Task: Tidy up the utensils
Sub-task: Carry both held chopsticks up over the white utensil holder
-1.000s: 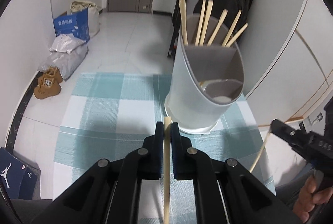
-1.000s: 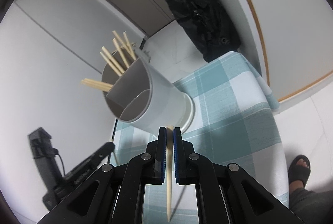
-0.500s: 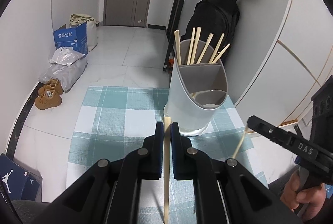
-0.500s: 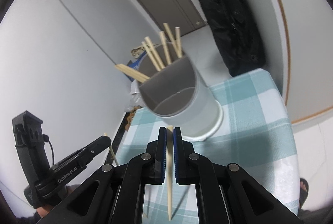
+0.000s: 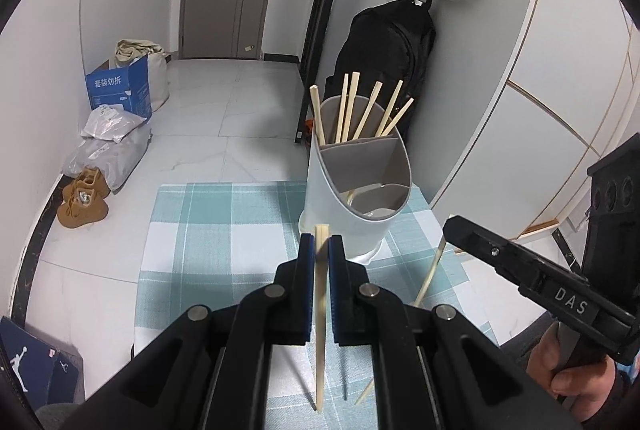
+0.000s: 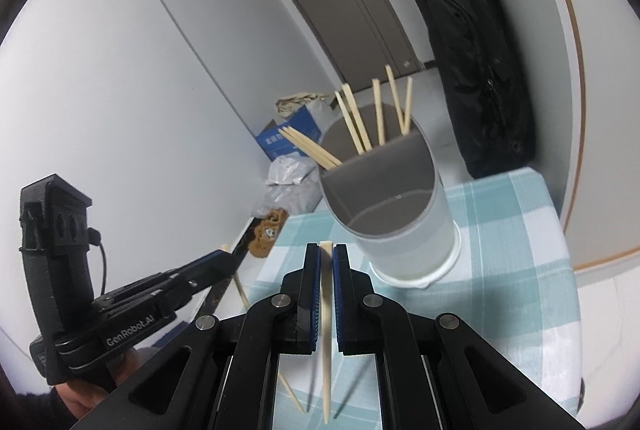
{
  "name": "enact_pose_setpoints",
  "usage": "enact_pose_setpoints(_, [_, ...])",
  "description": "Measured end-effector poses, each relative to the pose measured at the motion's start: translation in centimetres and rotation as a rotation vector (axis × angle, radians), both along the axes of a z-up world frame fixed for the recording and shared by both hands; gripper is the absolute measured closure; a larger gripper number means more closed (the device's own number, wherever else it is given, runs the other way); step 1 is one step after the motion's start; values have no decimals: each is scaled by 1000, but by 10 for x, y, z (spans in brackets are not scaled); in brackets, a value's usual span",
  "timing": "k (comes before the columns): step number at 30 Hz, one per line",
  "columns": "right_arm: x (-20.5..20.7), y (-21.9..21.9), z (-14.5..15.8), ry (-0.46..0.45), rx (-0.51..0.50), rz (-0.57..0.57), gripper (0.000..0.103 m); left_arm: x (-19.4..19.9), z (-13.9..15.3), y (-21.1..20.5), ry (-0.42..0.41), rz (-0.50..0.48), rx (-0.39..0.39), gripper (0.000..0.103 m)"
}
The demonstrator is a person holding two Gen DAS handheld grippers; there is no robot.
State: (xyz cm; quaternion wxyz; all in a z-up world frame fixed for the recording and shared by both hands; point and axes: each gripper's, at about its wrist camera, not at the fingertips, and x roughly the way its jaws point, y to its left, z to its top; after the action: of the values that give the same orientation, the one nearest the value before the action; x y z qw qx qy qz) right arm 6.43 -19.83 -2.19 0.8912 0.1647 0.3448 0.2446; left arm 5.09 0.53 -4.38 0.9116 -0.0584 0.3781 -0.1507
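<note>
Each gripper's fingers clench one chopstick: the left gripper (image 5: pixel 319 244) its chopstick (image 5: pixel 320 314), the right gripper (image 6: pixel 327 255) another chopstick (image 6: pixel 327 330), both above the counter (image 5: pixel 224 230), near the utensil holder (image 5: pixel 352 198) at its far edge.

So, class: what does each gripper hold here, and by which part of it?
Each holds one wooden chopstick. The left gripper clamps its chopstick just below the blunt top end; the right gripper clamps its chopstick likewise, with the tapered tips pointing down.
</note>
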Motion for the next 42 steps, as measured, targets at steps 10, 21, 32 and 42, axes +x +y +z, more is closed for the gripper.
enact_pose_setpoints(10, [12, -11, 23, -40, 10, -10, 98, 13, 21, -2, -2, -15, -9, 101])
enact_pose_setpoints(21, [47, -15, 88, -140, 11, -4, 98, 45, 69, -5, -46, -2, -42, 101])
enact_pose_setpoints(32, [96, -16, 134, -203, 13, -12, 98, 79, 110, -12, -109, -5, -63, 101])
enact_pose_setpoints(42, [141, -11, 157, -249, -39, -22, 98, 118, 118, -17, -162, 23, -67, 101])
